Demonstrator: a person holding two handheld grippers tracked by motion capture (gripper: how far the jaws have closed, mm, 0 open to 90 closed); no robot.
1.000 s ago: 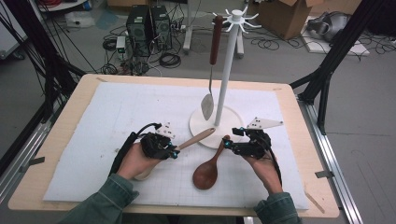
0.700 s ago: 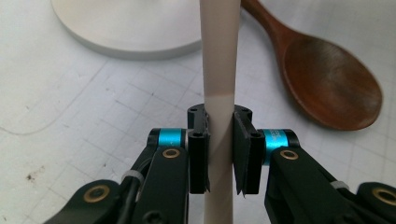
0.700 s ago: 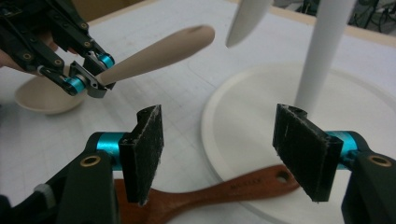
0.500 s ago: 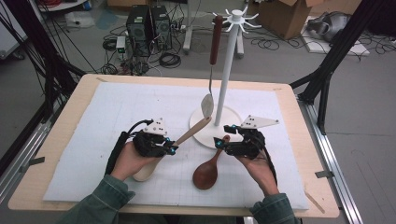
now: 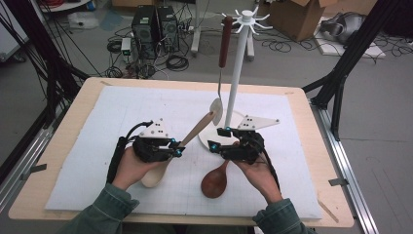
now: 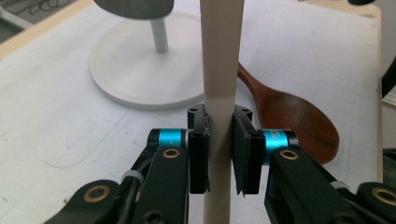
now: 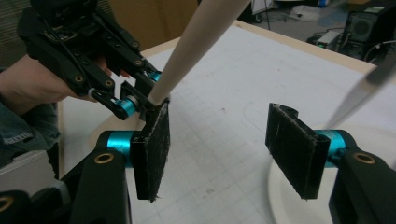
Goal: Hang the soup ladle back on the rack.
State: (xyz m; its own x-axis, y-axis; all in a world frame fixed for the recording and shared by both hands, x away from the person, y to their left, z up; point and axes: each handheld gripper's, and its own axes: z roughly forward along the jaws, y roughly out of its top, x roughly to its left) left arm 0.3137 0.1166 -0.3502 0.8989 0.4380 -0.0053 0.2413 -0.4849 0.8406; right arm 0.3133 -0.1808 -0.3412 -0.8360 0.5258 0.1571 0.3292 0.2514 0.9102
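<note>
Left gripper (image 5: pixel 176 148) clamps my pale wooden spoon (image 5: pixel 187 141) mid-handle, its long axis running from 7 to 1 o'clock toward the white rack (image 5: pixel 239 68). Right gripper (image 5: pixel 217 140), at 3 o'clock of it, stands half-open and empty, jaws just narrowing, palm up above the brown spoon (image 5: pixel 214 181).

A pale wooden spoon handle (image 6: pixel 219 93) is clamped upright between the black pads; a dark brown wooden spoon (image 6: pixel 299 116) is seen behind.
</note>
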